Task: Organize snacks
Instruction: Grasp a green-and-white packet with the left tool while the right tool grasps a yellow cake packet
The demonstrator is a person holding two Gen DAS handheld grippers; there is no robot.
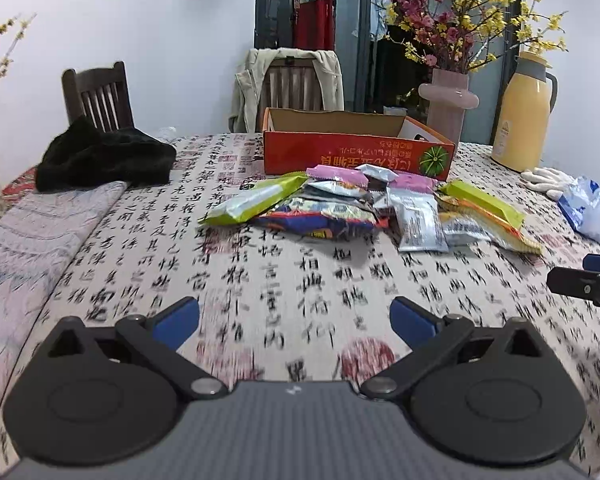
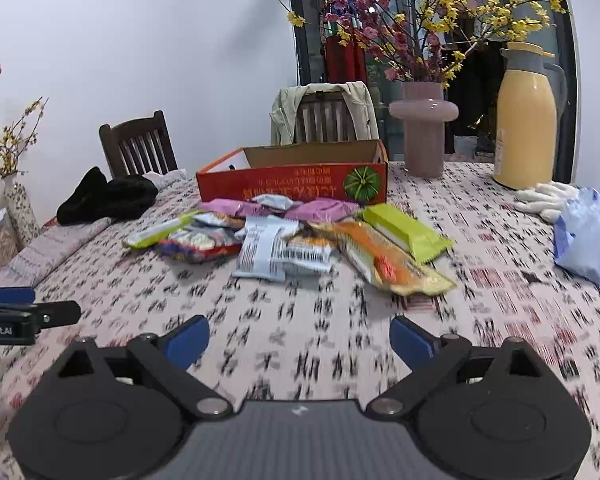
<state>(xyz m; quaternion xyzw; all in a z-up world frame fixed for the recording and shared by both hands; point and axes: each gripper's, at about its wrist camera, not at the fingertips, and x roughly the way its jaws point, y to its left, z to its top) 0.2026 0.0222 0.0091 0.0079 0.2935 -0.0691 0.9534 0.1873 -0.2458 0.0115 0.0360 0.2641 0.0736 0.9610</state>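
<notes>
A pile of several snack packets point(image 1: 340, 208) lies on the calligraphy-print tablecloth, also in the right wrist view point(image 2: 284, 236). Behind it stands an open red cardboard box point(image 1: 356, 154), also seen from the right point(image 2: 292, 184). Green packets lie at both ends of the pile point(image 1: 256, 200) point(image 2: 404, 232). My left gripper point(image 1: 294, 318) is open and empty, well short of the pile. My right gripper point(image 2: 300, 338) is open and empty, also short of the pile. Each gripper shows at the edge of the other's view point(image 1: 588, 284) point(image 2: 28, 316).
A pink vase with flowering branches point(image 2: 424, 128) and a yellow thermos point(image 2: 526, 120) stand behind the box at right. White gloves point(image 2: 544, 198) and a blue plastic bag point(image 2: 584, 236) lie at right. A black cloth point(image 1: 104, 156) lies at left, chairs behind the table.
</notes>
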